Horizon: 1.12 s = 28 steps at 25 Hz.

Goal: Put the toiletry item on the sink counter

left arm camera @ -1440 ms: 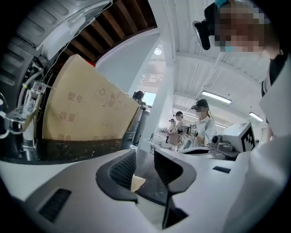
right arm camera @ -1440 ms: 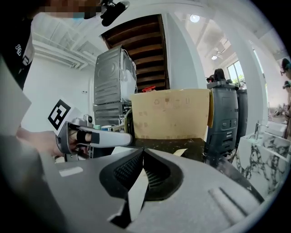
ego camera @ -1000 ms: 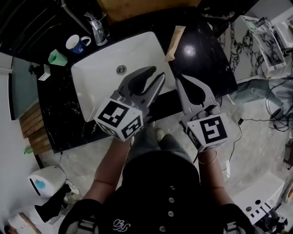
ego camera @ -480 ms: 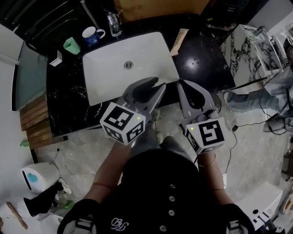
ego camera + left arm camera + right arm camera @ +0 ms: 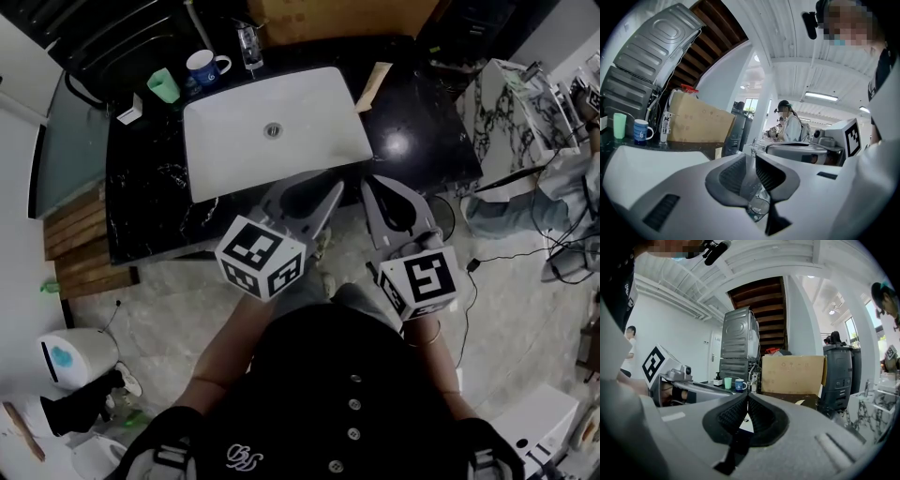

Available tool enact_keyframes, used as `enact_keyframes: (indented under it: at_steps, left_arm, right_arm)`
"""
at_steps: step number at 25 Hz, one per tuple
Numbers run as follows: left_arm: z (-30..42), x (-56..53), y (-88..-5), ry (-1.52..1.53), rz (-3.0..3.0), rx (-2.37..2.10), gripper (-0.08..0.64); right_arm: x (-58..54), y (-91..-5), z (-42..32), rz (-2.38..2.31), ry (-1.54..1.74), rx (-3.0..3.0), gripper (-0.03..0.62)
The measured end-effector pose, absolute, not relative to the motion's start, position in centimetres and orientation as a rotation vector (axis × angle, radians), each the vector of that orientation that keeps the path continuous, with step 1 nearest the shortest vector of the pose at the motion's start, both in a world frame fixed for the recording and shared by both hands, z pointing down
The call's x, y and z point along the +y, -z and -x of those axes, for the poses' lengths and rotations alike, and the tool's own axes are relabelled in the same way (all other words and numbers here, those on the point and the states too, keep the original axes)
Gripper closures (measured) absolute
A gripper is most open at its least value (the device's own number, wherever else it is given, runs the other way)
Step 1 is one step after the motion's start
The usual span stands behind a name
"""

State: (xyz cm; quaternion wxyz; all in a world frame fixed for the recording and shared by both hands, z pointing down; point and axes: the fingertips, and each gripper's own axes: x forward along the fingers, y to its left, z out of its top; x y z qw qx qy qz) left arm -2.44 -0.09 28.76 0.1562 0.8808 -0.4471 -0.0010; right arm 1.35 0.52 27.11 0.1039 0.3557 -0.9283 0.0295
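The toiletry item, a tan tube [image 5: 373, 86], lies on the black sink counter [image 5: 412, 131] just right of the white basin [image 5: 272, 131], with nothing touching it. Both grippers hang over the floor in front of the counter, well short of the tube. My left gripper [image 5: 328, 185] has a narrow gap between its jaws and holds nothing; the left gripper view [image 5: 751, 157] shows the same slit. The jaws of my right gripper [image 5: 367, 183] are pressed together and empty, as the right gripper view [image 5: 747, 395] also shows.
A blue mug [image 5: 202, 67], a green cup [image 5: 164, 84], a faucet [image 5: 248, 42] and a small white box [image 5: 129, 108] stand at the counter's back left. A cardboard box [image 5: 698, 124] sits behind the sink. A marble table [image 5: 506, 103] and floor cables [image 5: 553, 253] lie to the right.
Both grippers have drawn back from over the basin to the floor side of the counter. The sink and the tube have slid up and away in the head view.
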Motion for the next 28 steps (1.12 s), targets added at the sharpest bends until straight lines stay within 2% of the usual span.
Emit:
enact_keyframes:
  at_steps: [14,28]
  left_arm:
    - [0.9,1.7,-28.7,0.0,-2.545,-1.279,0.546]
    - [0.2,2.5,-28.8,-0.001,-2.568,-1.238,0.549]
  right_arm:
    - [2.5,-28.1,-1.4,-0.948,-0.074,-2.712,0.589]
    - [3.3,-27.7,-1.4,-0.916,-0.044,-2.793,0.589]
